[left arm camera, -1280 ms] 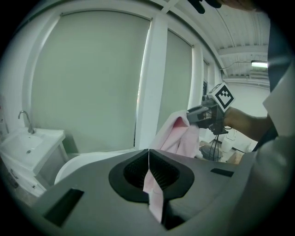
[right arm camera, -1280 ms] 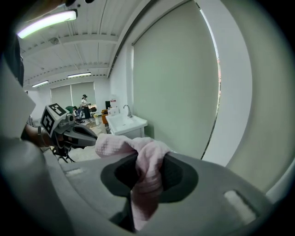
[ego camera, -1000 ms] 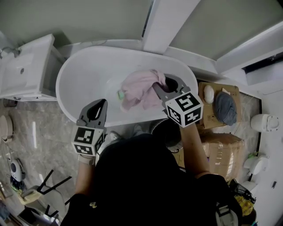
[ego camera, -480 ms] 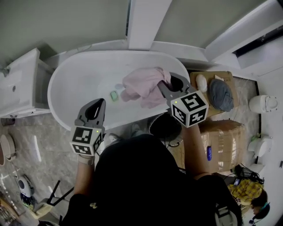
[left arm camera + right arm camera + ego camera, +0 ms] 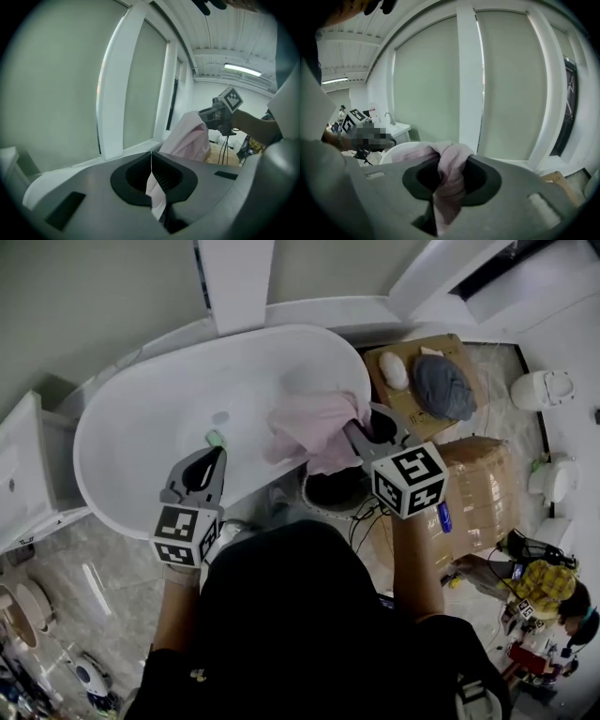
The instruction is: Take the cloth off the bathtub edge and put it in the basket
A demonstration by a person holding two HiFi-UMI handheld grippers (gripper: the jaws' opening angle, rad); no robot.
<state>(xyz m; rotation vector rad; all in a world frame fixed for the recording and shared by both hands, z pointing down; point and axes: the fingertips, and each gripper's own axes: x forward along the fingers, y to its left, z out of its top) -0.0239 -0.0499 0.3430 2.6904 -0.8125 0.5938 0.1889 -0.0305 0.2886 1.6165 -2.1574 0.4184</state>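
A pink cloth hangs bunched from my right gripper, which is shut on it. It hangs over the right end of the white bathtub, just above a dark round basket on the floor beside the tub. The right gripper view shows the cloth pinched between the jaws of that gripper. My left gripper is shut and holds nothing, over the tub's front rim. From the left gripper I see the cloth dangling off the right gripper.
A small green item lies on the tub's front edge. Right of the basket, cardboard boxes carry a grey bundle and a white object. A toilet stands far right and a sink cabinet far left.
The right gripper has carried the pink cloth from the tub's middle to its right end, above the basket. The left gripper moved the same way along the front rim.
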